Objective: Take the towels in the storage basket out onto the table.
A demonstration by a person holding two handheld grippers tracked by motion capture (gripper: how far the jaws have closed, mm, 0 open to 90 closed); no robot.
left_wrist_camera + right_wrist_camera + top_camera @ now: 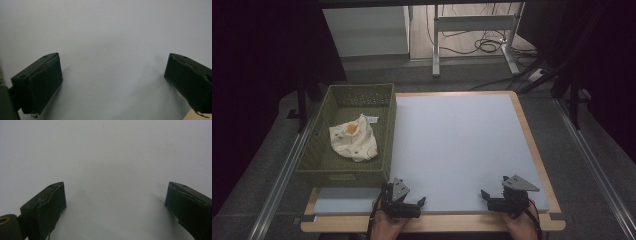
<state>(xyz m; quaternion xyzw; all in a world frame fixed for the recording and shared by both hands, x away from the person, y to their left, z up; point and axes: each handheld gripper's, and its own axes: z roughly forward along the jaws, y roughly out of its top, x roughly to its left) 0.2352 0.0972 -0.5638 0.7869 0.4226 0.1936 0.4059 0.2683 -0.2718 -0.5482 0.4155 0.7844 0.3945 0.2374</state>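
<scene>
A: Report the state of both grippers.

B: My left gripper point(412, 199) rests at the near edge of the surface point(457, 145), just in front of the near right corner of the green basket point(384, 150). Its fingers point(40, 82) stand wide apart with nothing between them. My right gripper point(492, 196) sits at the same near edge, well to the right of the basket. Its fingers point(47, 207) are also wide apart and hold nothing.

A: Location of the cloth?

B: The crumpled cream cloth point(353, 138) lies inside the basket, on its floor, roughly central. It carries an orange mark on top. Both grippers are apart from it.

A: Basket position?

B: The basket stands at the left edge of the surface, with its right wall along the pale mat.
</scene>
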